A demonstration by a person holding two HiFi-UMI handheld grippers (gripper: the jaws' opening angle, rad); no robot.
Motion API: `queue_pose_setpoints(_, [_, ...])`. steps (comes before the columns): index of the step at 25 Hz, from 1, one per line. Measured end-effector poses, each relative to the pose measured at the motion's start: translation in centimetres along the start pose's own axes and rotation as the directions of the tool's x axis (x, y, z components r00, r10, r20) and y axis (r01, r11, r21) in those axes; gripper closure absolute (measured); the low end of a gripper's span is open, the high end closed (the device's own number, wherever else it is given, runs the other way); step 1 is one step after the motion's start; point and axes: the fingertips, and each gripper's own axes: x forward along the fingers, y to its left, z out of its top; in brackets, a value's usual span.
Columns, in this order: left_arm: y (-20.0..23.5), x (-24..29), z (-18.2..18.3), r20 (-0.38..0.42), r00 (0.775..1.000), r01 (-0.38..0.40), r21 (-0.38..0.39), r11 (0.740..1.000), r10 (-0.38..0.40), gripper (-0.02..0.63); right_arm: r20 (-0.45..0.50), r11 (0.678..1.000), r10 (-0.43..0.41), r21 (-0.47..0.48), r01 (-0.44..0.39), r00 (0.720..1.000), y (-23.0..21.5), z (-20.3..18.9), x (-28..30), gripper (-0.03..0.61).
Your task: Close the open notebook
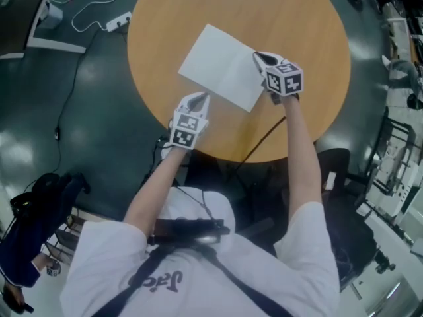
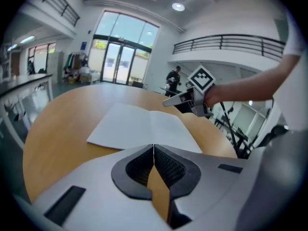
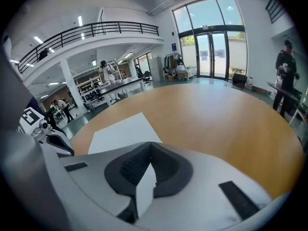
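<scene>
Left claw (image 1: 203,97) clenched, empty. Open notebook (image 1: 221,68) flat on tabletop (image 1: 297,18), just ahead of left claw's tips, its near edge meeting them. Right claw (image 1: 258,57) clenched on nothing, tips over notebook's right edge.

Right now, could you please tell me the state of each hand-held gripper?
Left hand-held gripper: closed, nothing seen between its jaws.
Right hand-held gripper: closed at the open notebook corner; whether it holds a page cannot be told.
</scene>
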Motion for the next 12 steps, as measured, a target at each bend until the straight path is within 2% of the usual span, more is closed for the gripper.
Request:
queue_pose_setpoints(2, [0.7,-0.3,-0.5,0.0,1.0,-0.003,-0.163,0.987,0.004,0.6,-0.014,1.0,0.007,-0.028,-0.008,1.0,0.1,-0.3,0.0,0.555])
queue_pose_setpoints(4, [1.2,-0.4,-0.9,0.004,1.0,0.0,-0.33,0.944,0.002,0.598,-0.051,0.996,0.024,-0.082,-0.028,0.998,0.3,-0.3,0.7,0.555])
queue_pose_setpoints(7, [1.7,0.0,-1.4,0.003,1.0,0.004,-0.528,0.849,-0.002,0.598,-0.128,0.984,0.094,-0.136,-0.111,0.987,0.7,0.6,2.6,0.547])
queue_pose_setpoints(8, [1.9,0.1,-1.4,0.001,1.0,0.003,-0.58,0.815,-0.004,0.597,-0.159,0.979,0.128,-0.14,-0.151,0.979,1.0,1.0,3.3,0.488])
queue_pose_setpoints(10, [2.3,0.5,-1.1,0.008,1.0,0.002,-0.667,0.745,0.005,0.587,-0.225,0.963,0.187,-0.151,-0.224,0.956,1.5,1.7,4.9,0.423])
queue_pose_setpoints(11, [2.5,0.7,-0.9,0.019,1.0,0.004,-0.699,0.715,0.013,0.563,-0.26,0.954,0.199,-0.168,-0.247,0.945,1.6,1.9,5.7,0.392])
queue_pose_setpoints(12, [2.6,0.9,-0.6,0.031,0.999,0.011,-0.723,0.69,0.016,0.506,-0.294,0.946,0.202,-0.19,-0.264,0.934,1.6,2.1,6.4,0.381])
